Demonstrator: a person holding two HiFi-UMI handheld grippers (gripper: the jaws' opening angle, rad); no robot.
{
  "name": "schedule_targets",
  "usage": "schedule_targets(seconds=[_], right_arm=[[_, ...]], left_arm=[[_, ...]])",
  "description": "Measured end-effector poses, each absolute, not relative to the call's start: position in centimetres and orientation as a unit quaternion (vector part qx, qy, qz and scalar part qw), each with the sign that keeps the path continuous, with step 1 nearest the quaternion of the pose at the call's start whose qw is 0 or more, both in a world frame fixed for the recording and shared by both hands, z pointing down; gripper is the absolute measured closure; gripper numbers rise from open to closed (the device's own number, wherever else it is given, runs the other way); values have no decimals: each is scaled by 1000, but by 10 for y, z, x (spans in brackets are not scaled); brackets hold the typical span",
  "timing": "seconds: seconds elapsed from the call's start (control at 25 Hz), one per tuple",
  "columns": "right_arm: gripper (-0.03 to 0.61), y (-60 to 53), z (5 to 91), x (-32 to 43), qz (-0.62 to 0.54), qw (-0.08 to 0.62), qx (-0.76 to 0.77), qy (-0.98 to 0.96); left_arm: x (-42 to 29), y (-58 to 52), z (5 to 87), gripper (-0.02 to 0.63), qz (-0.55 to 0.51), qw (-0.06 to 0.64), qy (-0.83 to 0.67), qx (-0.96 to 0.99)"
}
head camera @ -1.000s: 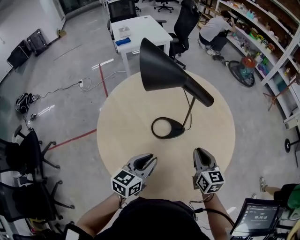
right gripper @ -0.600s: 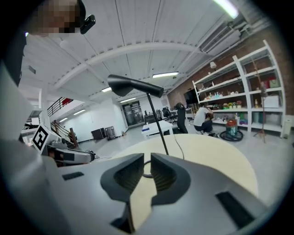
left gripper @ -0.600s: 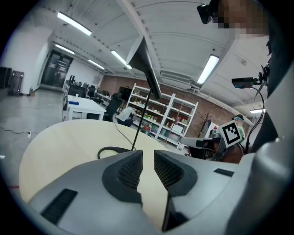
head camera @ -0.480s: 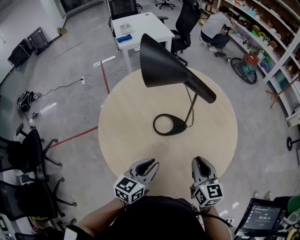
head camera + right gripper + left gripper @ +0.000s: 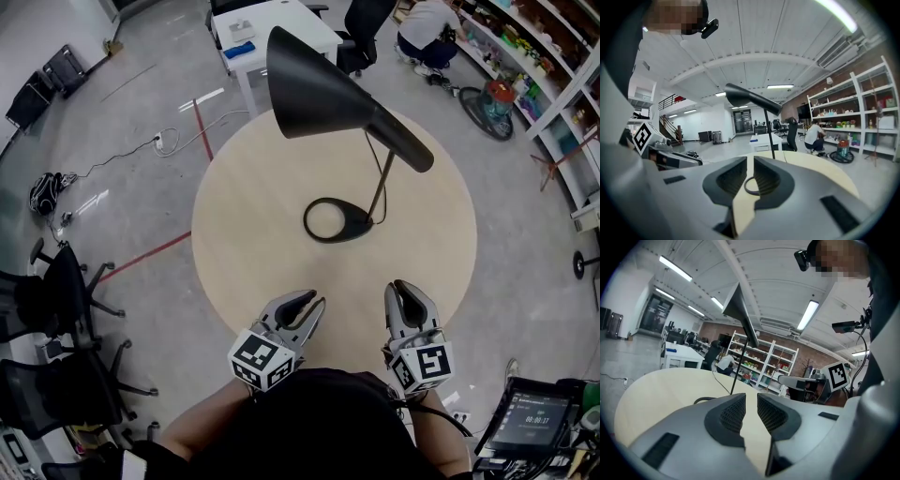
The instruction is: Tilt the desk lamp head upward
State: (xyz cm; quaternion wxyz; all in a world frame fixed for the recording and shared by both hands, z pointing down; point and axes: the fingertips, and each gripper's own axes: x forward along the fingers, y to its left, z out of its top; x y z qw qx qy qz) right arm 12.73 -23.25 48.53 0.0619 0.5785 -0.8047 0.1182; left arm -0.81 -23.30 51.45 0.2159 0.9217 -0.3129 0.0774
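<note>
You are holding the left gripper point(image 5: 309, 305) and right gripper point(image 5: 403, 291) slightly parted and empty near the tabletop point(image 5: 244, 244) edge, well apart from the desk lamp point(image 5: 323, 98) standing mid-tabletop. Pushing its head unbraced is likely risking toppling it.

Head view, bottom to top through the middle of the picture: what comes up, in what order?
left gripper and right gripper, level with each other at the round table's near edge → lamp base → lamp head → white desk beyond the table.

open lab-office; stocked shelves point(image 5: 542, 58), swivel chairs point(image 5: 67, 292), white desk point(image 5: 302, 19)
</note>
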Motion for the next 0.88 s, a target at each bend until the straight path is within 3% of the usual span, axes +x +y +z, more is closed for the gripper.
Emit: schedule_targets(seconds=[0.88], right_arm=[[534, -240, 488, 110, 98, 63, 575, -810]], left_arm=[[-27, -240, 526, 535, 89, 222, -324, 916]])
